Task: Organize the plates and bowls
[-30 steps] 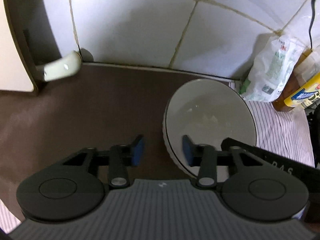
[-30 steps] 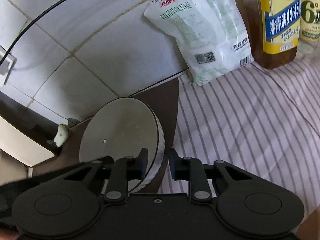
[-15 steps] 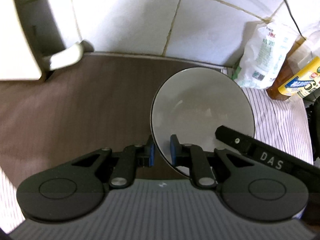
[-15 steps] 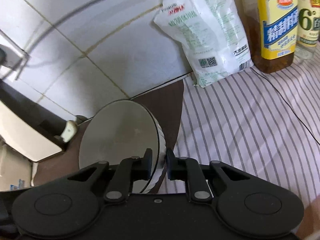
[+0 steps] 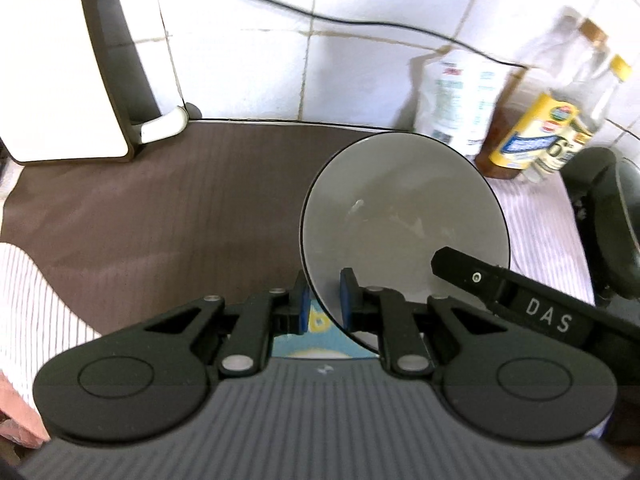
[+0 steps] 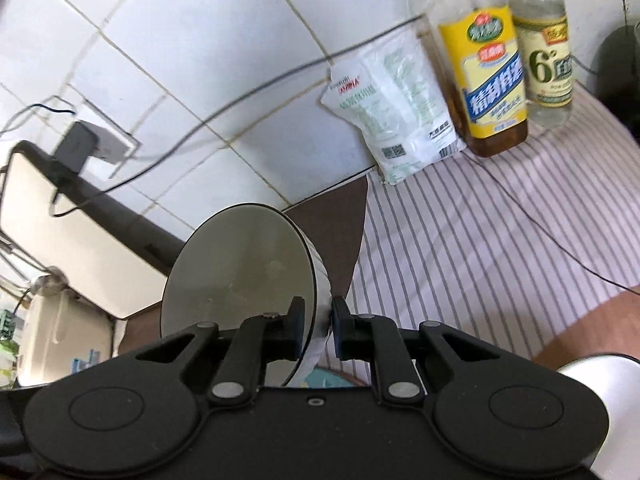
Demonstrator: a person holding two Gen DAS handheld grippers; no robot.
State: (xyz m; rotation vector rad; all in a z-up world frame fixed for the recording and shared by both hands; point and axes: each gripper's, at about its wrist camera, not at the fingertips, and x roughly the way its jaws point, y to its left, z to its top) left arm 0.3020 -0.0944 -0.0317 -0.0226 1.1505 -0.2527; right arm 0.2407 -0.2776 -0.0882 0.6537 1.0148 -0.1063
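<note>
On my left, the left gripper (image 5: 323, 305) is clamped on the near rim of the bowl (image 5: 404, 216), one blue pad inside the wall and one outside, so the bowl hangs just ahead of the fingers, clear above the brown mat (image 5: 160, 220). Through the gap below the rim I glimpse a patterned blue-and-yellow surface, too little of it to name. The bowl looks like glazed ceramic — stiff, fairly heavy for a rim pinch, slick, and liable to chip or break if dropped. On the other side the right gripper (image 6: 316, 322) pinches the same bowl (image 6: 240, 276) at its rim, ribbed outer wall against the right-hand pad. I judge two opposed rim holds the sensible way to carry it; a single pinch would let it swing. Beyond my right fingers lies the striped cloth (image 6: 480, 240), with bottles and a bag at the wall.
</note>
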